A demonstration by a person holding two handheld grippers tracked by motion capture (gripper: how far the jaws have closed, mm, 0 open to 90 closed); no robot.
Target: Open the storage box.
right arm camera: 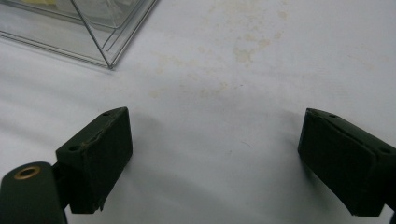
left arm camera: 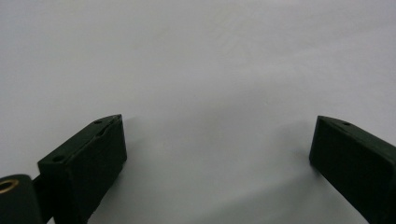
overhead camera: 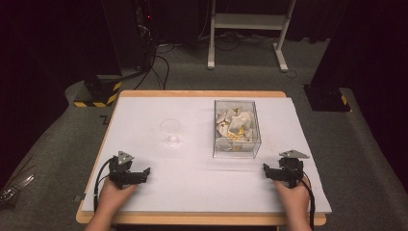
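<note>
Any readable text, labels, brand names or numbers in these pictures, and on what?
None can be read.
The clear box holds crumpled pieces, some with yellow patches; any print on them is too small and blurred.
A dark mark on the floor by the table's far left corner could be a letter, but it is too unclear to read.
The clear cup and both grippers, left and right, bear no visible lettering.
</note>
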